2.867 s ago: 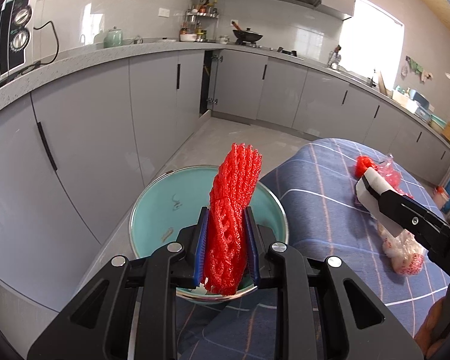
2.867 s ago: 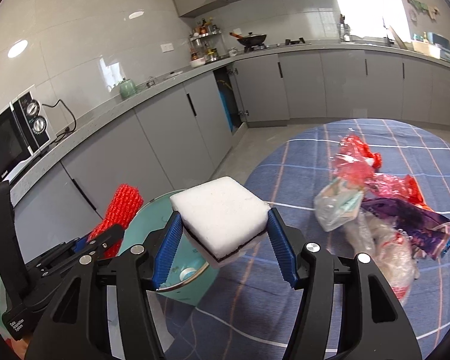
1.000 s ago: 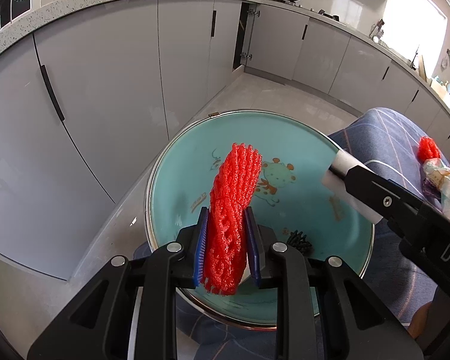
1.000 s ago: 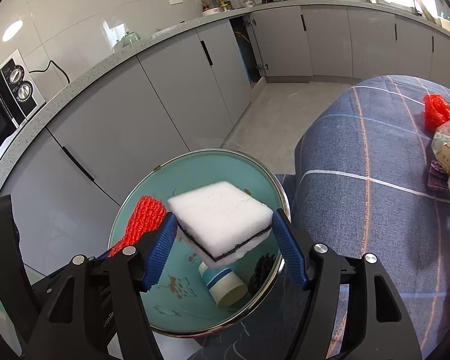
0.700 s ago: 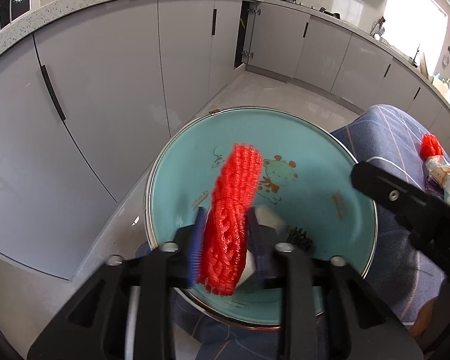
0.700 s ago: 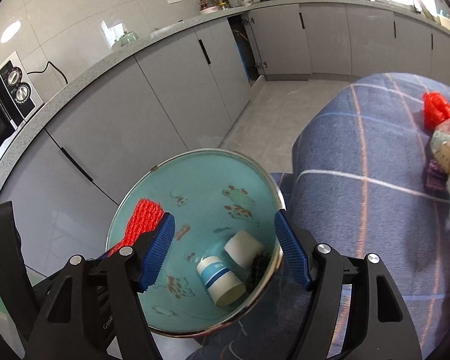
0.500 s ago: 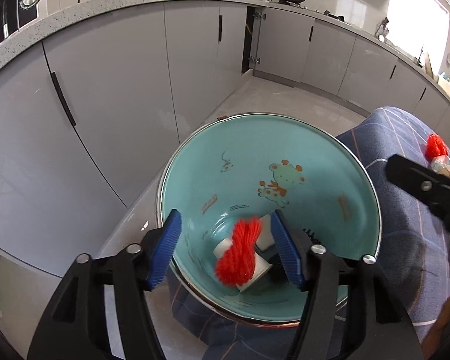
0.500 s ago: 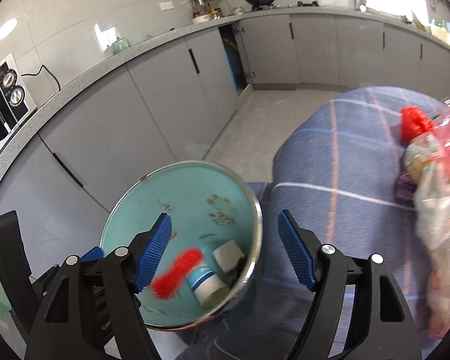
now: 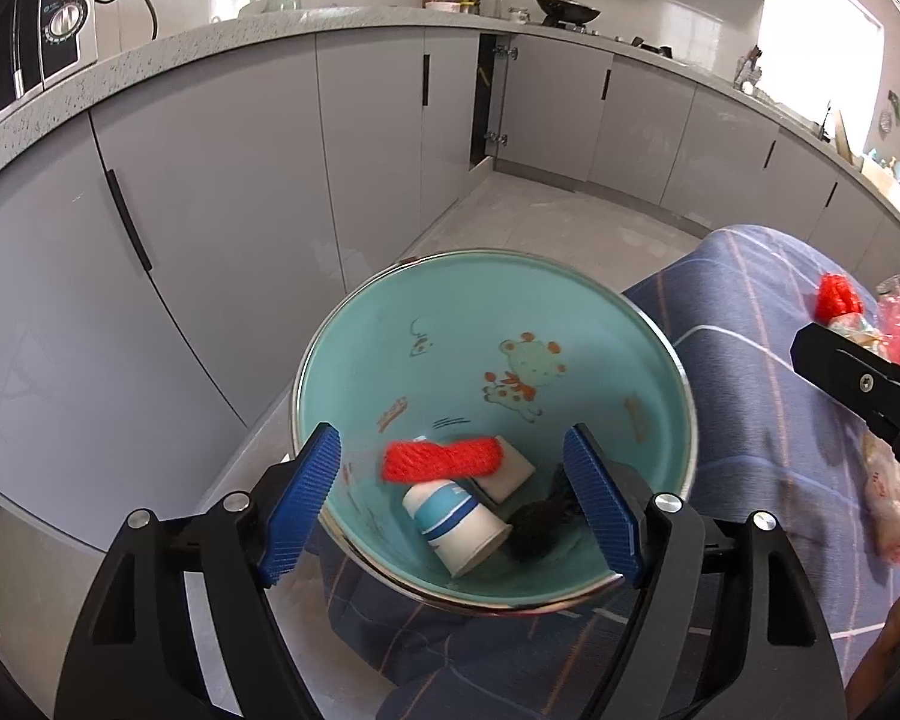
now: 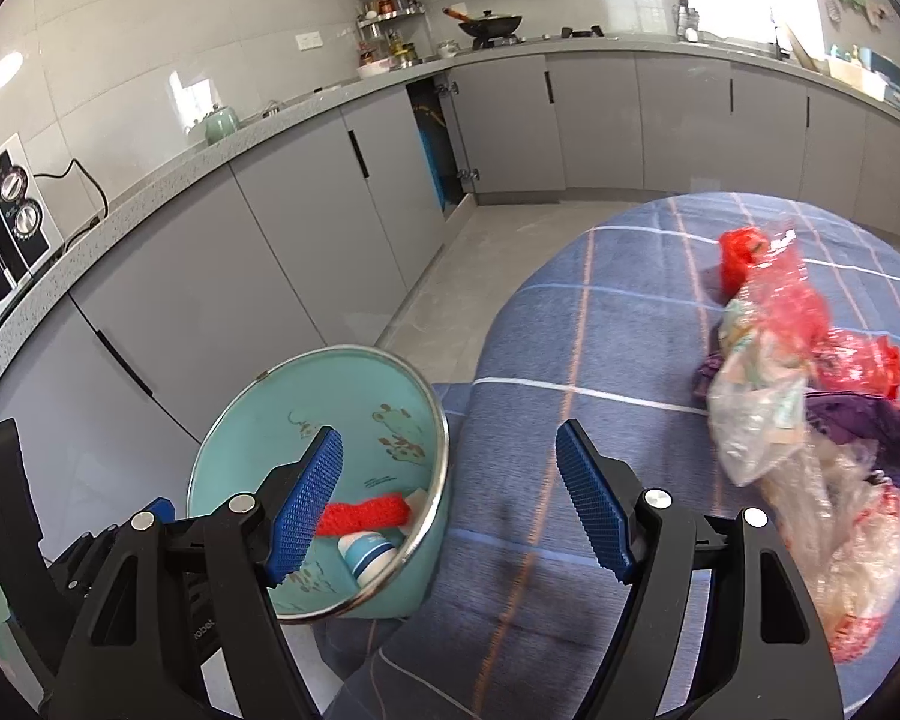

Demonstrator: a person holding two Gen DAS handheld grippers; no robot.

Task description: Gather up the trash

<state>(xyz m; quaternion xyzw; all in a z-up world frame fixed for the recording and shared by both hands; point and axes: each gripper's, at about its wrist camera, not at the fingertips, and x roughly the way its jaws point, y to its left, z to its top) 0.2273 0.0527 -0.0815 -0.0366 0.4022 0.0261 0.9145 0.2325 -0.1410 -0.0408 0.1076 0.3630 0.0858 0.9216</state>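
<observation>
Both pieces of trash have dropped since the earlier frames: red foam mesh sleeve (image 9: 442,459) now lies flat inside the teal enamel bin with cartoon animals (image 9: 570,324), across a white-and-blue paper cup (image 9: 453,516); the white sponge block (image 9: 506,476) sits just beside them, a black clump (image 9: 534,531) to its right. Left gripper (image 9: 453,507) jaws have just been opening, now wide, nothing between them, above the bin's near rim. Right gripper (image 10: 447,504) wide apart too, empty, over the blue plaid tablecloth (image 10: 600,312). Crumpled clear and red plastic bags (image 10: 798,396) remain on the cloth, far right.
</observation>
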